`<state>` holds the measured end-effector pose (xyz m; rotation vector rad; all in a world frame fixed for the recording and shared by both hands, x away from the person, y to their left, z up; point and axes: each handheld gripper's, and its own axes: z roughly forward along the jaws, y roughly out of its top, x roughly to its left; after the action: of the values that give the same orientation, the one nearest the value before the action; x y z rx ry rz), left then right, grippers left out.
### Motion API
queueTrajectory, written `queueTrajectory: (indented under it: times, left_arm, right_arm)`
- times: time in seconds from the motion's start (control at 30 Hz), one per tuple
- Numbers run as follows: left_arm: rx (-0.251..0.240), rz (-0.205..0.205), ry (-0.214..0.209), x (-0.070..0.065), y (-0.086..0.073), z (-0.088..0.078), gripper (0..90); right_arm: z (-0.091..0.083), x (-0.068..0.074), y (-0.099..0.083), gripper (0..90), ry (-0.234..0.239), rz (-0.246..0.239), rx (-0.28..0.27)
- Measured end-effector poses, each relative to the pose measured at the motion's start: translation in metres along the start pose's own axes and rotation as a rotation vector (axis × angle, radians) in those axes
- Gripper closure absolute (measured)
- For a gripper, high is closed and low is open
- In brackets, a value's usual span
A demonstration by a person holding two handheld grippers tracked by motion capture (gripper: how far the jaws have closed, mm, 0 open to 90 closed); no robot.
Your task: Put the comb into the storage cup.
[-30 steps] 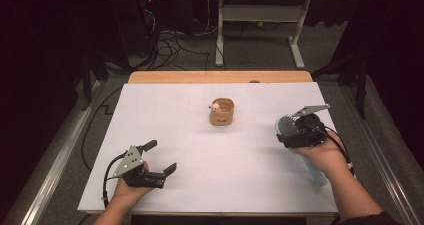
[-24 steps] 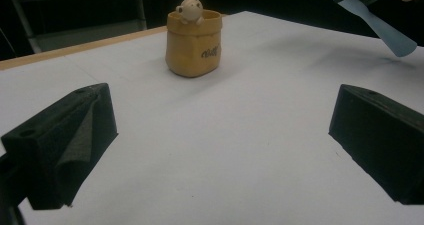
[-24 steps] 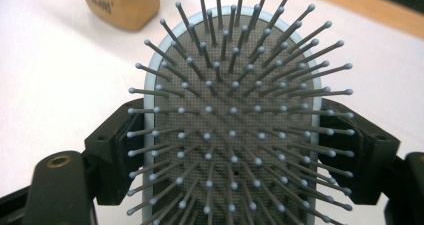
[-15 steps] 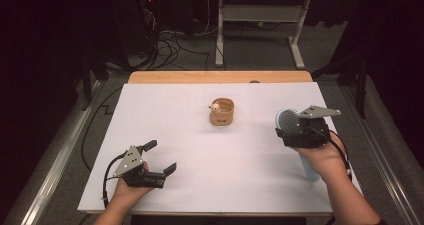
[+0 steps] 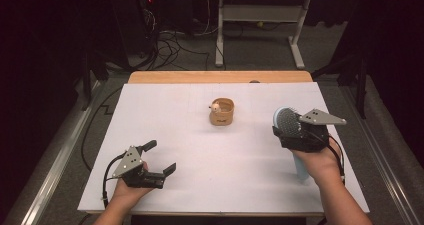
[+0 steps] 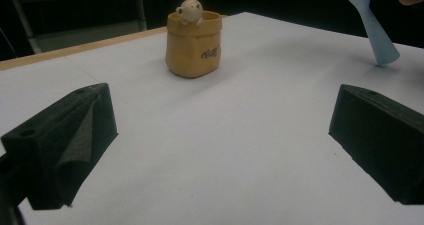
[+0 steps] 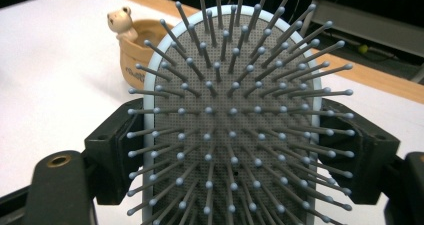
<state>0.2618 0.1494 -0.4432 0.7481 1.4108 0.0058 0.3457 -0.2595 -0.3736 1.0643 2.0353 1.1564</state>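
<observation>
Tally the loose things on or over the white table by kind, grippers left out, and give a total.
Hairbrush: 1
Small yellow pot with a bear figure: 1
Total: 2

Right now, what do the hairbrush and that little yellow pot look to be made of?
The hairbrush looks like plastic: a smooth pale-blue rim and handle, a dotted grey pad that is probably rubbery, and thin grey pins with ball tips. The yellow pot looks like glazed ceramic, going by its soft sheen, thick rounded rim and the moulded figure on the edge, though painted resin is possible.
</observation>
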Motion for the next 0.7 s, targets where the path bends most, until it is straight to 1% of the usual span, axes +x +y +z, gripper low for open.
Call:
queueTrajectory:
  times: [0.07, 0.2, 0.23, 0.5, 0.7]
  left_arm:
    - [0.0, 0.007, -0.003, 0.0003, 0.0002, -0.0005, 0.1]
    - [-0.007, -0.002, 0.001, 0.0, 0.0007, -0.0006, 0.1]
    - [-0.008, 0.013, -0.005, 0.0011, 0.0013, -0.0004, 0.1]
    - [-0.007, 0.011, -0.004, 0.0016, 0.0015, -0.0005, 0.1]
    - [-0.012, 0.002, -0.008, 0.0019, 0.0031, -0.0018, 0.1]
  right_arm:
    - [0.0, 0.0014, -0.0016, 20.9, 0.0, 0.008, -0.022]
    - [-0.001, 0.0041, -0.0044, 20.9, 0.004, 0.021, -0.07]
    - [-0.0015, 0.0045, -0.0049, 20.9, 0.004, 0.025, -0.08]
    - [-0.0039, 0.0095, -0.0071, 20.8, 0.006, 0.03, -0.15]
    - [-0.0052, 0.0105, -0.0073, 20.8, 0.012, 0.052, -0.2]
